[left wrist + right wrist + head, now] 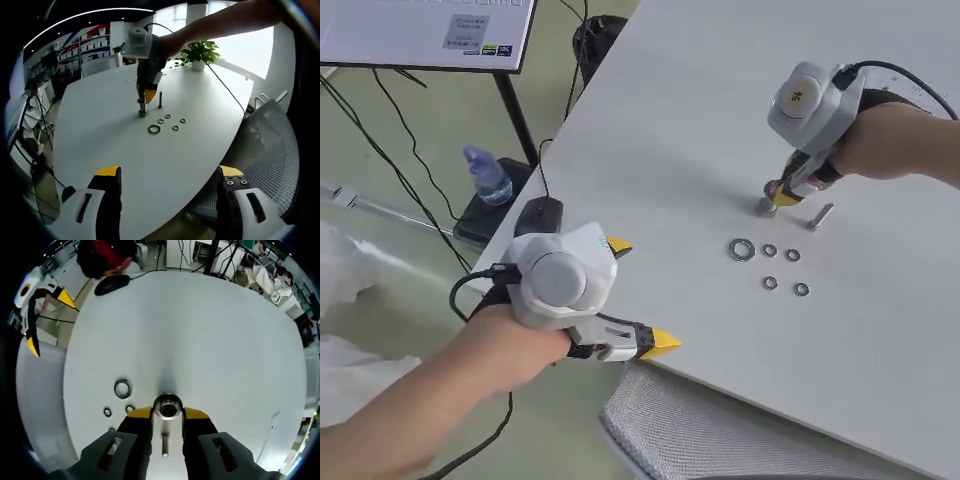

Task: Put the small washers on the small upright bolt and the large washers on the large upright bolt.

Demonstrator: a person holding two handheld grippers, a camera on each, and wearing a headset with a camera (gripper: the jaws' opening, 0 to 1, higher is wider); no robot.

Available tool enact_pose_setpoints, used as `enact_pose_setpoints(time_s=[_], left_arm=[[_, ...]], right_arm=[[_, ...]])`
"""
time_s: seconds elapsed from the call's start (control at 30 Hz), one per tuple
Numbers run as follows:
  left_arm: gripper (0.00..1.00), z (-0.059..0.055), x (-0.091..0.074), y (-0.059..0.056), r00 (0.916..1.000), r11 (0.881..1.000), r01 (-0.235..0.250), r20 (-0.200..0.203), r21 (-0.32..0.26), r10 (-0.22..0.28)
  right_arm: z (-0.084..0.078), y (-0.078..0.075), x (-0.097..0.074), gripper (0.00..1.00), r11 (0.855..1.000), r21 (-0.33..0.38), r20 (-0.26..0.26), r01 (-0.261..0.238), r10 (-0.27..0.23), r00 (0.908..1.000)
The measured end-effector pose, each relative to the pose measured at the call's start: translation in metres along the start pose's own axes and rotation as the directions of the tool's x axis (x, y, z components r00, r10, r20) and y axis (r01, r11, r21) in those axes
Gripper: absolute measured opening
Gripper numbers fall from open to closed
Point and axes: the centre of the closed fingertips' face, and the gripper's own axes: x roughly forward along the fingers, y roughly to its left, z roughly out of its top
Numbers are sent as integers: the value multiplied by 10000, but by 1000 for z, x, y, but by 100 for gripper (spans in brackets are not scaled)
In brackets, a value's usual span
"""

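My right gripper stands over the large upright bolt, its jaws shut on a metal ring at the bolt's top that looks like a large washer. The small bolt stands upright just beside it. One large washer and several small washers lie loose on the white table in front of the bolts. My left gripper hovers open at the table's near edge, holding nothing.
A grey mesh chair sits under the near table edge. Off the table's left edge are a monitor, a water bottle, a black device and cables. The tabletop beyond the bolts is bare.
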Motion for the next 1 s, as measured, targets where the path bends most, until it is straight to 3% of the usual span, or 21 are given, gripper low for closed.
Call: enact_pose_setpoints(time_s=[0.5, 0.83, 0.87, 0.9, 0.93, 0.97, 1.0], left_arm=[[77, -5, -3, 7, 9999, 9998, -103, -27, -146, 103], [76, -10, -6, 10, 9997, 9995, -192, -131, -237, 189], [76, -10, -6, 10, 9998, 9995, -193, -106, -252, 190], [76, -10, -6, 10, 9998, 9995, -188, -94, -260, 186], [76, -9, -6, 10, 9998, 9995, -189, -99, -258, 187], [76, -10, -6, 10, 9998, 9995, -189, -115, -252, 186], [76, -10, -6, 10, 9998, 9995, -190, -113, -238, 187]], right_arm=[[3, 5, 17, 22, 10000, 41, -212, -73, 74, 9997], [-5, 6, 26, 21, 9999, 12, -503, -152, 152, 9986], [-13, 5, 25, 16, 9997, -216, -900, -112, 92, 9959], [-17, 6, 25, 4, 9977, -633, -1091, -222, 152, 9939], [-12, -2, 25, 4, 9960, -834, -602, 313, -363, 9975], [-14, 5, 25, 4, 9984, -556, -735, -140, 99, 9972], [-12, 6, 25, 6, 9994, -297, -553, -155, 138, 9984]])
